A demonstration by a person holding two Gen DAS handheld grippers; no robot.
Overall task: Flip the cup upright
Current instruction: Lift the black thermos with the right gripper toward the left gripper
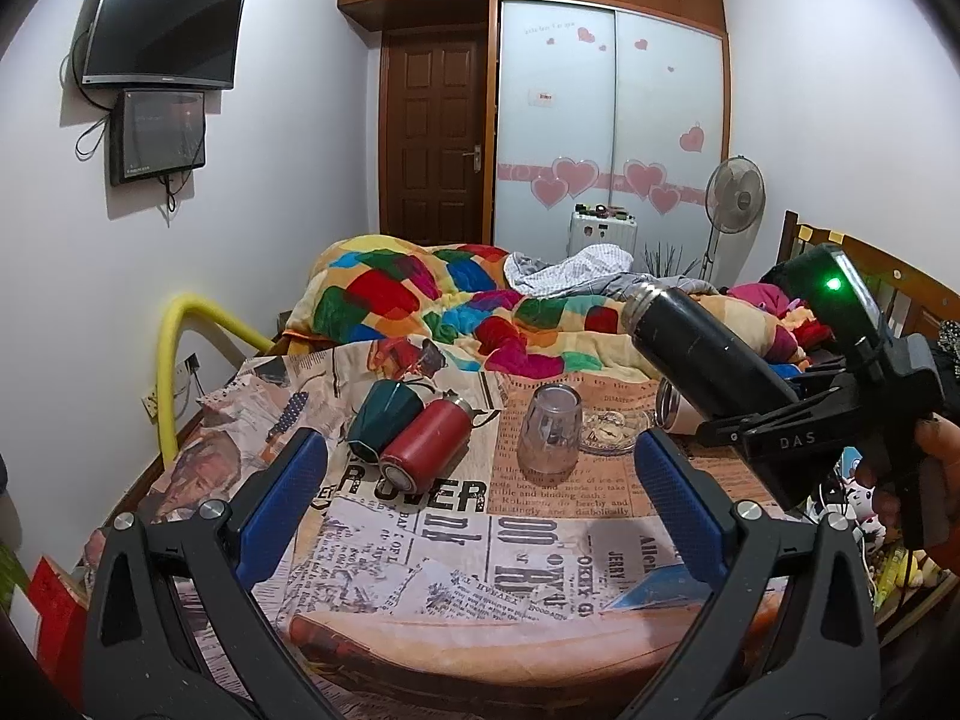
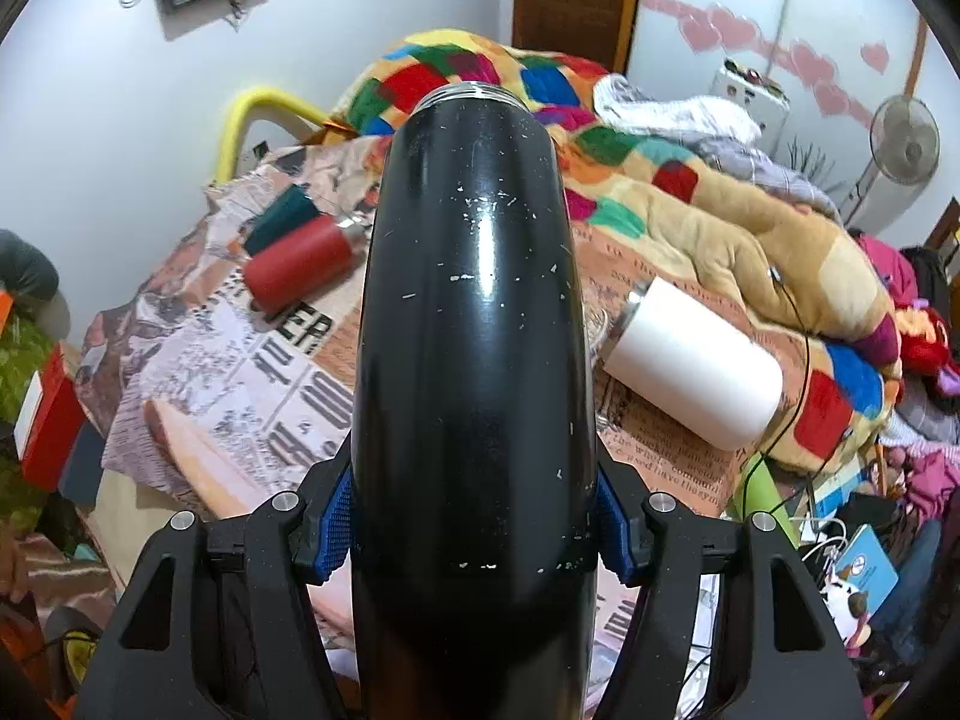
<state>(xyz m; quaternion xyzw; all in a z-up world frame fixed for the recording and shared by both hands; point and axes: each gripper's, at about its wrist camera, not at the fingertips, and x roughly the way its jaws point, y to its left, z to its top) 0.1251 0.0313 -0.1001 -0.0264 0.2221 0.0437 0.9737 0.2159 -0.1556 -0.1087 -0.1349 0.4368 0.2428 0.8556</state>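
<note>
My right gripper point(image 2: 474, 519) is shut on a black flask cup point(image 2: 474, 324). It holds the cup in the air, tilted, with the open steel mouth pointing away. In the left wrist view the same black cup point(image 1: 696, 348) hangs at the right above the table, gripped near its base by the right gripper point(image 1: 756, 414). My left gripper point(image 1: 480, 468) is open and empty, low over the newspaper-print tablecloth point(image 1: 420, 540). A red flask point(image 1: 423, 444) and a dark green cup point(image 1: 381, 414) lie on their sides. A clear glass point(image 1: 549, 429) stands mouth down. A white cup point(image 2: 690, 360) lies on its side.
A glass ashtray point(image 1: 612, 429) sits behind the clear glass. A patchwork blanket point(image 1: 456, 300) is heaped on the bed behind the table. A yellow hose point(image 1: 171, 354) runs along the left wall. A fan point(image 1: 733, 192) stands at the back right. Clutter fills the right side.
</note>
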